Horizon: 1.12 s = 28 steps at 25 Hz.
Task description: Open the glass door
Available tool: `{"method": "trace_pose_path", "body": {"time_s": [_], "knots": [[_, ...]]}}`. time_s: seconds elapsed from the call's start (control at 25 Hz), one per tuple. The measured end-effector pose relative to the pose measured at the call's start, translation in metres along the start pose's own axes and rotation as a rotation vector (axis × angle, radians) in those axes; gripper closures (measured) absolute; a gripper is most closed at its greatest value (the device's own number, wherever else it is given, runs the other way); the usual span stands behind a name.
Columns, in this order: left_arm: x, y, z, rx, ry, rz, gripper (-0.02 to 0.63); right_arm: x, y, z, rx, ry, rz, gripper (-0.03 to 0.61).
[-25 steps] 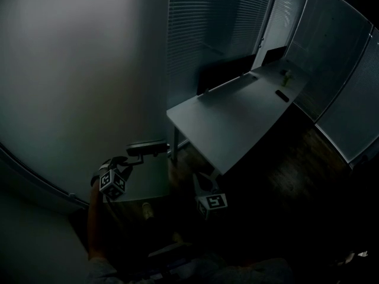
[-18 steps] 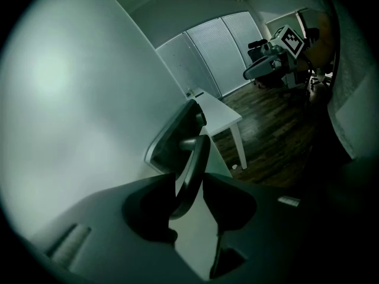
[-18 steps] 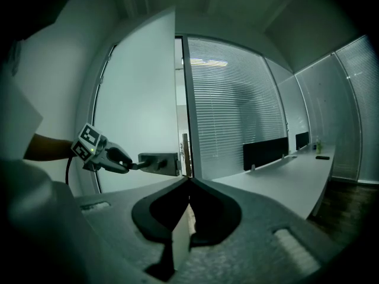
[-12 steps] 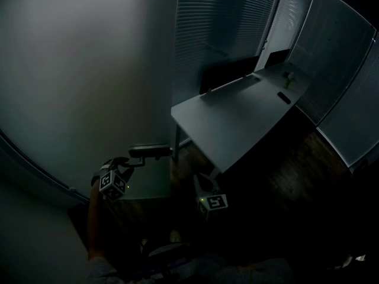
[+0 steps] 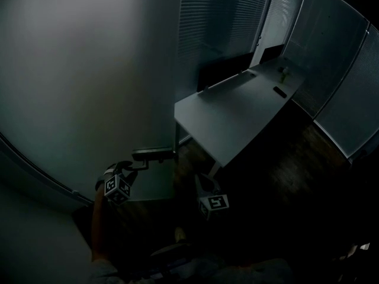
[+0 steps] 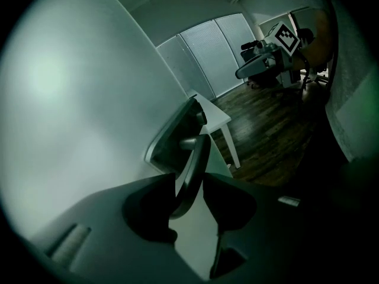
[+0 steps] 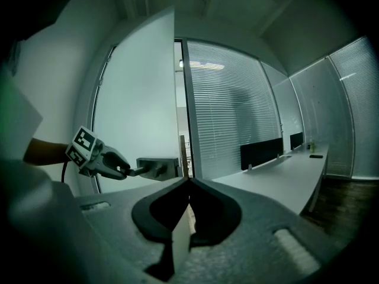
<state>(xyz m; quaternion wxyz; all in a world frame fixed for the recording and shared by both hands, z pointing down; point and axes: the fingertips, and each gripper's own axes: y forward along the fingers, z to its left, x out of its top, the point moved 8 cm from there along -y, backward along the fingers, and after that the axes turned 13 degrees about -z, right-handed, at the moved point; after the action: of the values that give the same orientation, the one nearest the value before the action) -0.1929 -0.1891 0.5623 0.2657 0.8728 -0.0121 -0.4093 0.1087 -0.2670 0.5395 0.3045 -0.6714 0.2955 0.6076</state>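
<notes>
The frosted glass door (image 5: 83,81) fills the left of the head view, its free edge (image 5: 176,99) standing away from the blinds. My left gripper (image 5: 131,167) is shut on the tip of the door's lever handle (image 5: 153,154). In the left gripper view the handle (image 6: 192,161) runs up between both jaws, which press on it. The right gripper view shows the left gripper (image 7: 121,169) holding the handle (image 7: 155,167) beside the door (image 7: 139,99). My right gripper (image 5: 202,185) hangs low by the door's edge, shut and holding nothing (image 7: 188,181).
A long grey desk (image 5: 237,114) stands past the doorway with a dark screen (image 5: 228,70), a small bottle (image 5: 284,73) and a dark flat object (image 5: 280,92) on it. Slatted blinds (image 5: 219,22) and glass partitions (image 5: 331,46) wall the room. Dark wood floor (image 5: 284,164) lies right of the desk.
The door's free edge and handle have shifted a little to the right in the head view, with my left gripper still on the handle. My right gripper has drifted slightly.
</notes>
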Motion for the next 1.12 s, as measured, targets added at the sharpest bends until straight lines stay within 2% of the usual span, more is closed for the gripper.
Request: {"method": "trace_pose_path", "body": {"time_s": [0.56, 0.8, 1.12], "knots": [[0.008, -0.030, -0.017, -0.030, 0.014, -0.030, 0.462, 0.005, -0.034, 0.036, -0.096, 0.008, -0.004, 0.577], [0.004, -0.031, -0.037, -0.036, 0.028, -0.054, 0.460, -0.007, -0.051, 0.046, -0.128, 0.003, -0.018, 0.577], [0.005, -0.051, -0.052, -0.043, 0.040, -0.074, 0.457, -0.004, -0.078, 0.064, -0.179, -0.007, -0.027, 0.577]]}}
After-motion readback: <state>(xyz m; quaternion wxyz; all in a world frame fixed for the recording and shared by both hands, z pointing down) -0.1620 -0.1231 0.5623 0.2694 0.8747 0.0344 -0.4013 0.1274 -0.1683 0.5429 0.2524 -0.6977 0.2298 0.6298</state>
